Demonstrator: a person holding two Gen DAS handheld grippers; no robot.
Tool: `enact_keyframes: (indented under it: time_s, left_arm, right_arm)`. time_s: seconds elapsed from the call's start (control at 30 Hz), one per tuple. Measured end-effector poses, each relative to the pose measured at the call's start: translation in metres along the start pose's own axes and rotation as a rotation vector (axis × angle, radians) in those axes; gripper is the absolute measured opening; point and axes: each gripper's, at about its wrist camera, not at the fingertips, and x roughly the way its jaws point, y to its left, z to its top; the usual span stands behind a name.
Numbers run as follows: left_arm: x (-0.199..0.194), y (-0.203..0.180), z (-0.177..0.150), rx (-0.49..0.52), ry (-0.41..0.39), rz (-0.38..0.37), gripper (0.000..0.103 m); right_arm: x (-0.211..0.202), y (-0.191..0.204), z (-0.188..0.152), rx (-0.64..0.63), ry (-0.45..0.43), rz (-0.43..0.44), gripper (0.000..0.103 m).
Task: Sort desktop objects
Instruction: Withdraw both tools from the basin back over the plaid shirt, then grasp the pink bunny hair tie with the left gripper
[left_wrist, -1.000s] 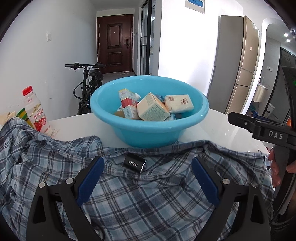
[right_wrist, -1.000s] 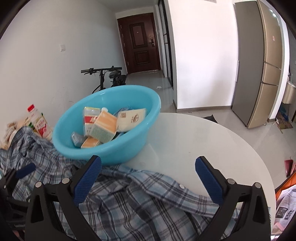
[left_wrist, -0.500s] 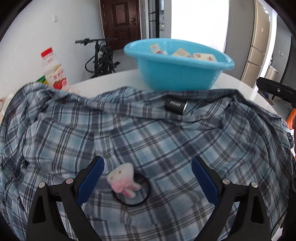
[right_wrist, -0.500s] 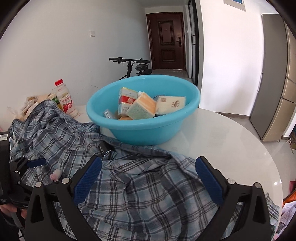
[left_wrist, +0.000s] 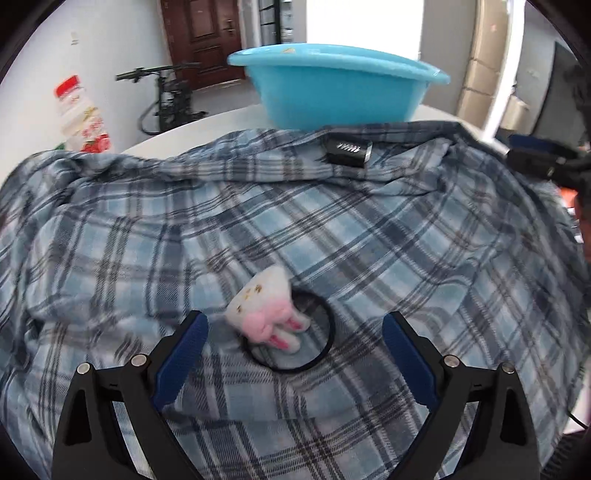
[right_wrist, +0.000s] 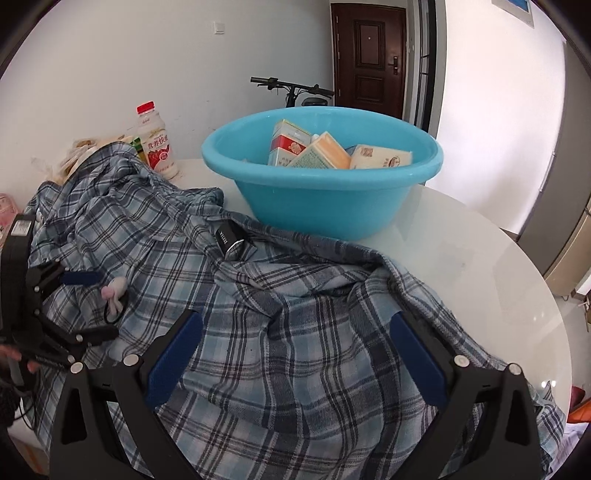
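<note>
A blue plaid shirt (left_wrist: 369, 240) (right_wrist: 295, 332) lies spread over the white round table (right_wrist: 480, 277). On it rests a small pink and white plush toy (left_wrist: 269, 317) (right_wrist: 114, 291) attached to a black ring (left_wrist: 317, 358). My left gripper (left_wrist: 293, 332) (right_wrist: 92, 306) is open and straddles the toy without touching it. A small black box (left_wrist: 347, 149) (right_wrist: 231, 238) sits on the shirt's collar near the blue basin (left_wrist: 340, 92) (right_wrist: 321, 184). My right gripper (right_wrist: 297, 325) is open above the shirt's near part, holding nothing.
Several cartons (right_wrist: 325, 151) lie in the basin. A red-capped drink bottle (right_wrist: 155, 144) (left_wrist: 83, 118) stands at the table's back left beside bags. A bicycle (right_wrist: 291, 90), a door and a fridge lie beyond. A hand holds the left gripper's handle at the left edge.
My left gripper has come down and forward over the shirt until the plush toy sits between its fingers. The right wrist view has swung left and lower over the shirt.
</note>
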Motion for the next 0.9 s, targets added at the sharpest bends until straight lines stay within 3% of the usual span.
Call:
enact_keyframes:
  time_s: [0.1, 0.3, 0.37, 0.4, 0.47, 0.53, 0.63, 0.9]
  left_arm:
    - [0.006, 0.008, 0.005, -0.006, 0.027, 0.016, 0.097]
    - [0.014, 0.026, 0.003, -0.103, 0.036, -0.082, 0.097]
    - [0.017, 0.028, 0.003, -0.115, 0.036, -0.069, 0.087]
    - [0.019, 0.029, 0.004, -0.124, 0.044, -0.067, 0.075]
    - [0.020, 0.033, 0.005, -0.135, 0.042, -0.069, 0.065]
    - [0.019, 0.036, 0.006, -0.140, 0.046, -0.059, 0.045]
    - [0.011, 0.043, 0.005, -0.187, 0.020, -0.101, 0.039]
    - [0.003, 0.036, 0.004, -0.152, 0.017, -0.082, 0.039]
  right_arm:
    - [0.002, -0.001, -0.001, 0.004, 0.011, -0.001, 0.101]
    - [0.004, 0.000, -0.003, 0.001, 0.038, 0.032, 0.101]
    - [0.005, 0.003, -0.002, -0.013, 0.039, 0.021, 0.101]
    - [0.006, 0.004, -0.001, -0.019, 0.041, 0.018, 0.101]
    - [0.007, 0.006, 0.002, -0.027, 0.043, 0.016, 0.101]
    - [0.006, 0.008, 0.004, -0.036, 0.036, 0.015, 0.101]
    - [0.005, 0.012, 0.005, -0.062, 0.026, 0.000, 0.101]
    - [0.014, 0.029, 0.005, -0.126, 0.047, 0.018, 0.101]
